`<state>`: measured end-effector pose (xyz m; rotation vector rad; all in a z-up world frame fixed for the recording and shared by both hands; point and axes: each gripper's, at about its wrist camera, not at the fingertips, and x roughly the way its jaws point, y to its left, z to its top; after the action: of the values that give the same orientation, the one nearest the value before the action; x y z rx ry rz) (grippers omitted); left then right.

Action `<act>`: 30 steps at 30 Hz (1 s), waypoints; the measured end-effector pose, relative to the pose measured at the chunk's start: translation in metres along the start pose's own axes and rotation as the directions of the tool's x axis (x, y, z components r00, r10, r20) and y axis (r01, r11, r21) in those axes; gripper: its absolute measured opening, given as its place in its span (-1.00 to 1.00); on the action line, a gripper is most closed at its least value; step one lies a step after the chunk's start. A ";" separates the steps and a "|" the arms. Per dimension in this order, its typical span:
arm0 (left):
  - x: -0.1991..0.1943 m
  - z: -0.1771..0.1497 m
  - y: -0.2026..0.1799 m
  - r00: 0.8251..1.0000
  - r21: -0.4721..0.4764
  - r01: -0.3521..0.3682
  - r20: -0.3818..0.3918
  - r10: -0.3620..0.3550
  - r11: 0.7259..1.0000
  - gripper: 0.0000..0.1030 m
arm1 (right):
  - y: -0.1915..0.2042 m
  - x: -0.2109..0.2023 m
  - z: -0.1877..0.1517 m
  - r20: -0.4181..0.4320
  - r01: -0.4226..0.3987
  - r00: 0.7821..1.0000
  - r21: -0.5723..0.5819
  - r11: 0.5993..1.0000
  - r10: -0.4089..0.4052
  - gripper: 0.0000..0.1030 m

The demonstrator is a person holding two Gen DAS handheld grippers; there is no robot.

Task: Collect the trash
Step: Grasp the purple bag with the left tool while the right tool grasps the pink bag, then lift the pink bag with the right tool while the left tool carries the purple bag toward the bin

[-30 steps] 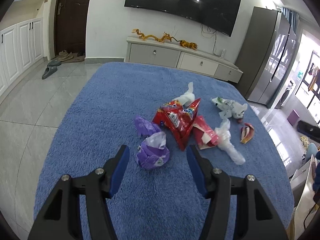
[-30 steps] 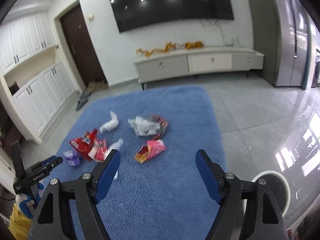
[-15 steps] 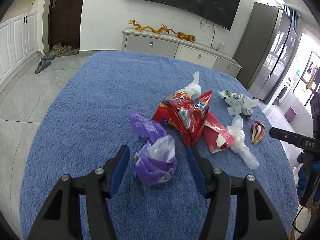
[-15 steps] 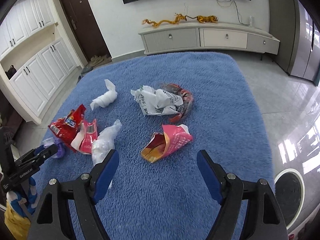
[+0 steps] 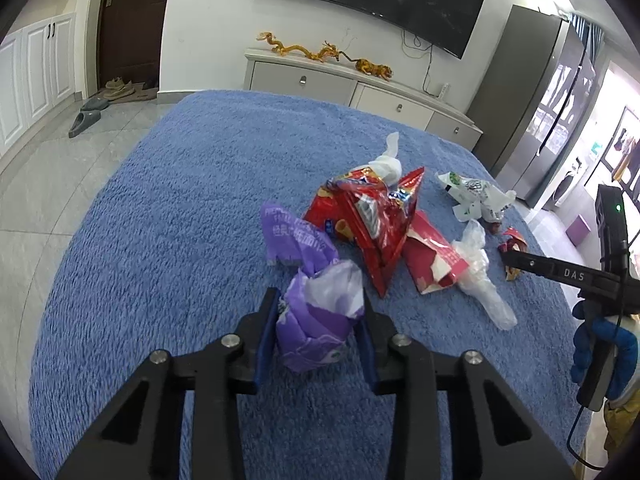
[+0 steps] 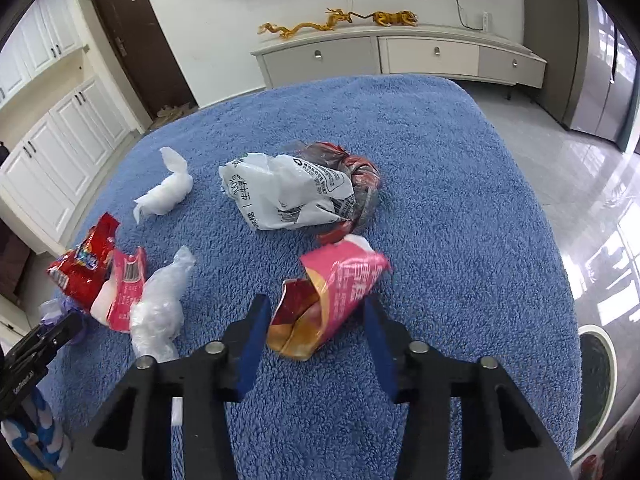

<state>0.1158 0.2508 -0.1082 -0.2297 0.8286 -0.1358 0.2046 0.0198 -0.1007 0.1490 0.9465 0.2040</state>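
Observation:
Trash lies scattered on a blue rug. In the left wrist view, my left gripper is closing, and its pads press both sides of a crumpled purple wrapper. In the right wrist view, my right gripper is also closing. A pink snack packet lies between its jaws, with a thin gap at the right pad. Further trash includes a red snack bag, a red carton, clear plastic, a white tissue and a printed white bag.
A dark red bag sits behind the white bag. Grey tiled floor surrounds the rug. A low TV cabinet stands along the far wall. A round white device is on the floor at the right. A blue-gloved hand holds the other gripper.
Both grippers have dropped closer to the rug and their jaws have narrowed. The left now squeezes the purple wrapper. The right has moved in over the pink packet.

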 end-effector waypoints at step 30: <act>-0.074 -0.015 -0.145 0.980 0.165 0.191 0.026 -0.198 0.968 -0.40 | -0.069 -0.171 -0.086 0.307 -0.316 0.907 0.049 0.947 0.287 -0.53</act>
<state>0.0505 0.1236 -0.0279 -0.1599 0.7479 -0.3799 0.0449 -0.0850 -0.0303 0.4080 0.6289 0.4102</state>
